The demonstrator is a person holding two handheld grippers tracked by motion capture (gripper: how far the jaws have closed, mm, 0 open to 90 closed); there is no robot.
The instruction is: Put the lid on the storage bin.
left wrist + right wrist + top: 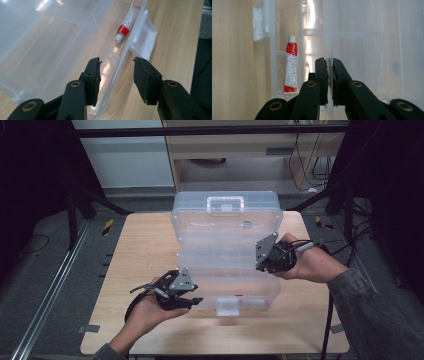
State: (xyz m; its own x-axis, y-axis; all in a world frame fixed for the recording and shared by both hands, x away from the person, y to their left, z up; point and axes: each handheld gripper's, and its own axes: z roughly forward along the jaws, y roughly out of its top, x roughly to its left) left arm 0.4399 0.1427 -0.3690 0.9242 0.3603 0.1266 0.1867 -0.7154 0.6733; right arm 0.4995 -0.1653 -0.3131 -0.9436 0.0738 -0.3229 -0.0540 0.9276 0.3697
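Observation:
A clear plastic compartment box lies on the wooden table with its lid raised. My right gripper is shut on the lid's right edge; in the right gripper view the thin edge runs between the closed jaws of the right gripper. My left gripper is open at the box's front left. In the left gripper view the left gripper straddles the front wall, without touching it. A red and white tube lies in a front compartment.
The box's white latch sticks out from the front wall. A carry handle tops the lid. Bare table shows left and right of the box. Dark stands and cables surround the table.

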